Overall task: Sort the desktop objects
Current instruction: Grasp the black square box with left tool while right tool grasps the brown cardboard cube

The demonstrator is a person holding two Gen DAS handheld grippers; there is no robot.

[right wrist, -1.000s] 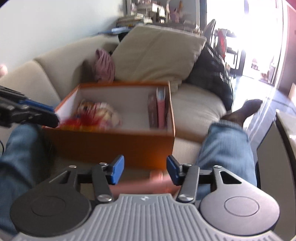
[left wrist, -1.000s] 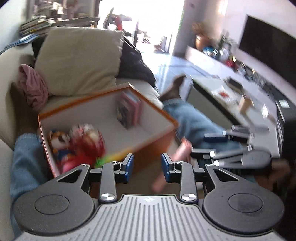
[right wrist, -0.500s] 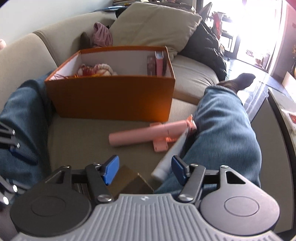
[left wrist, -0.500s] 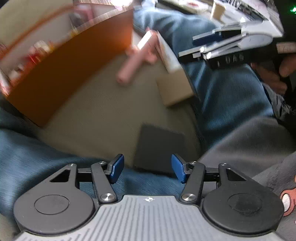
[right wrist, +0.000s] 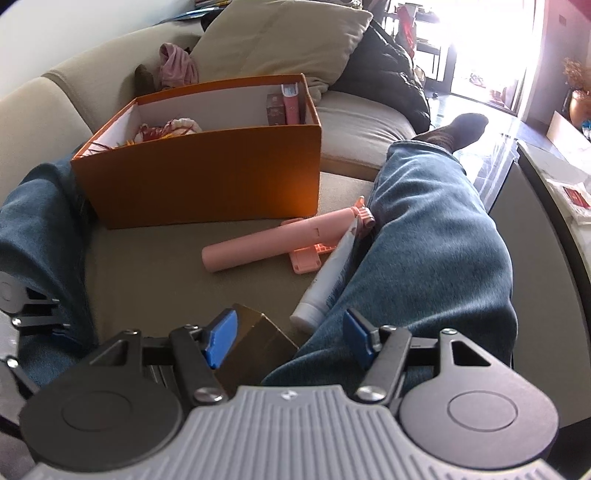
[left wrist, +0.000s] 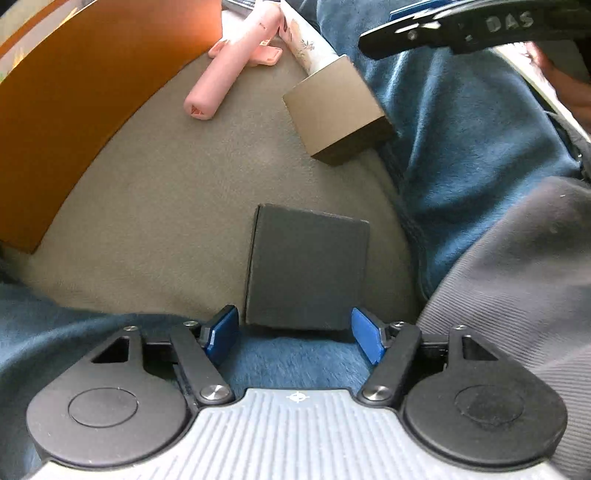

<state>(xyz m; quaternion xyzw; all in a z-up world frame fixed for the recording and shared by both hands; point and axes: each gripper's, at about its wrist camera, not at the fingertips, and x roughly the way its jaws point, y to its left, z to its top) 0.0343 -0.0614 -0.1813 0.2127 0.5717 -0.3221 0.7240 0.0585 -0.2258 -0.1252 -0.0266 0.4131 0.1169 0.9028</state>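
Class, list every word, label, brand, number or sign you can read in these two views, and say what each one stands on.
"DAS": pale letters on the black right gripper, seen in the left wrist view.
White tube: small print, too blurred to read.
Dark red carton in the orange box: marks too small to read.
Pink stick: tiny mark, not readable.
Black box and tan box: no text visible.

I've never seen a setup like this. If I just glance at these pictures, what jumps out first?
Probably the big orange box on the beige couch, open-topped, with colourful toys and small cartons inside. In front of it, between a person's jeans-clad legs, lie a pink selfie stick, a white tube and a gold box. Nearest the left gripper, whose blue-tipped jaws are opening, sits a flat dark grey box, not yet gripped.
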